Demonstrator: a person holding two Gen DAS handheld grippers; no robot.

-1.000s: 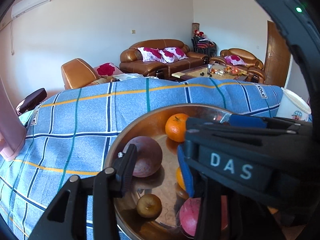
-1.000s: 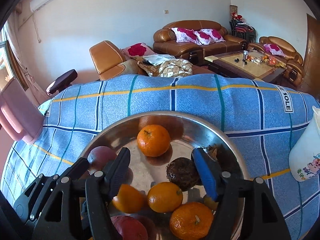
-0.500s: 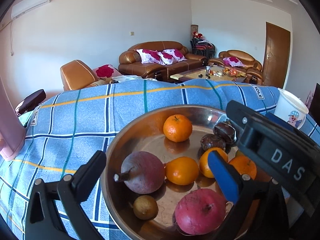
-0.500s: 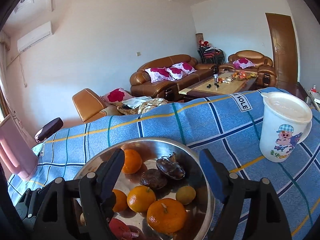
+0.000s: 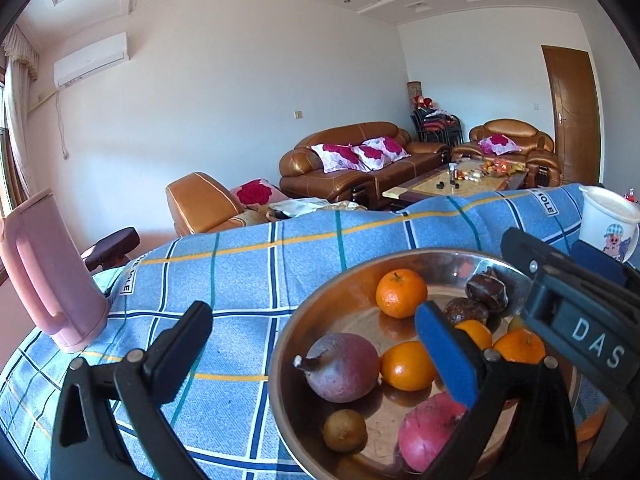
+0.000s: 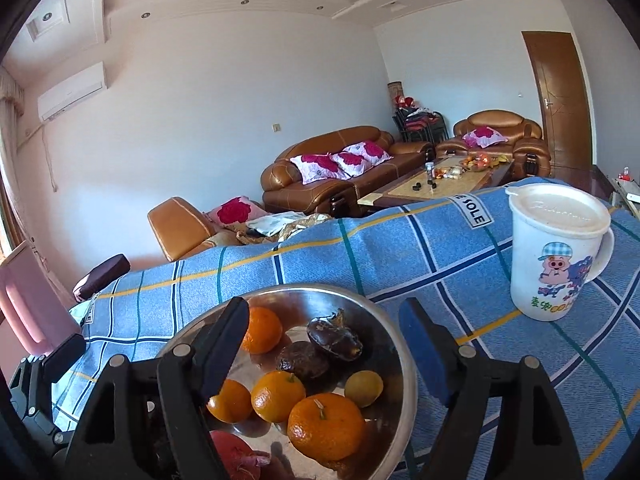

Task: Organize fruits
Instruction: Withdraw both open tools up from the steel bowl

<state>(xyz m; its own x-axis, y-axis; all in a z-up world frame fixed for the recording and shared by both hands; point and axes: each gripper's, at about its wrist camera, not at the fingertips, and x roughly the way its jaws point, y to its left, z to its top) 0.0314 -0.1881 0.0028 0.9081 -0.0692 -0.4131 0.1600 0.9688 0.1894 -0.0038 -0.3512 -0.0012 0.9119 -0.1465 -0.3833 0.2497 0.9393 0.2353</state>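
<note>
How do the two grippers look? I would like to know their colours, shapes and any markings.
Both are black plastic frames with round silver rivets. Each left gripper and right gripper has one plain black finger and one finger with a blue pad. The right gripper's body, seen from the left wrist, carries white letters "DAS". No cables or sleeves show.

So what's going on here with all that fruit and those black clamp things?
A person holds a clamp-like gripper in each hand over a metal bowl of fruit on a blue checked cloth. Both the left gripper and the right gripper are open and hold nothing. Oranges, a red fruit and dark fruits already lie in the bowl.
</note>
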